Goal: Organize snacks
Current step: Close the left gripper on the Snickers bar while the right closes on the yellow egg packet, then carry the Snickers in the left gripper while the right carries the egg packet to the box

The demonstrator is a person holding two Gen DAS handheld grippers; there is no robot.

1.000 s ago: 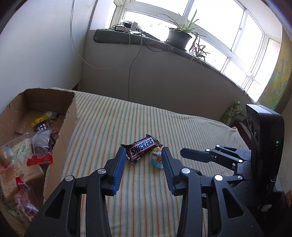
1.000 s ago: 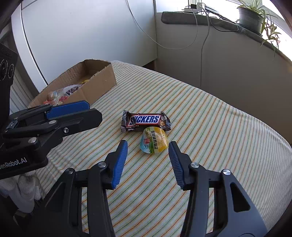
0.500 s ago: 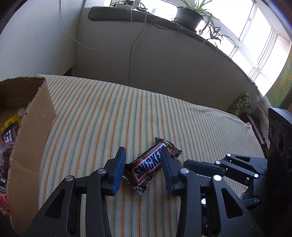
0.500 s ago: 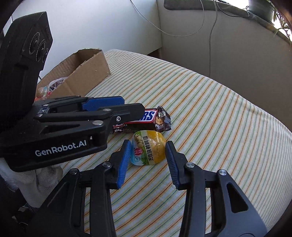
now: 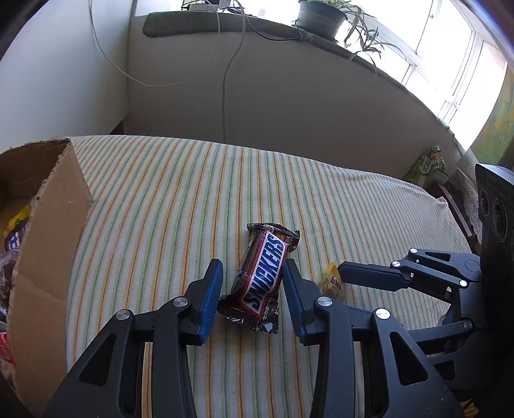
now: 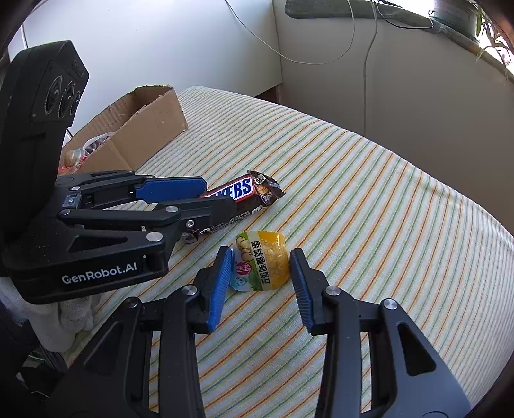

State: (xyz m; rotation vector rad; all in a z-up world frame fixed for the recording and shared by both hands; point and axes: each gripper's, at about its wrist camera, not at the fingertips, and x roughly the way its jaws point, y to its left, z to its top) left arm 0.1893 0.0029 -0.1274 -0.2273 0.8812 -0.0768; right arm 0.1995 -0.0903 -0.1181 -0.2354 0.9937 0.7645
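Observation:
A brown Snickers bar point(image 5: 265, 273) lies on the striped tablecloth point(image 5: 180, 199). My left gripper point(image 5: 252, 283) is open with its jaws on either side of the bar, which still rests on the cloth. The bar also shows in the right wrist view point(image 6: 244, 193). A small yellow snack packet point(image 6: 261, 265) lies beside it. My right gripper point(image 6: 261, 267) is open and straddles the packet, jaws close to its sides. In the left wrist view only a corner of the packet point(image 5: 331, 283) shows behind my finger.
A cardboard box point(image 5: 48, 244) with several snacks stands at the left of the table, also visible in the right wrist view point(image 6: 144, 125). A wall and a window ledge with a potted plant point(image 5: 321, 14) and cables lie behind.
Both grippers have moved forward and down. The left one now straddles the Snickers bar, the right one straddles the yellow packet. Jaws have narrowed slightly.

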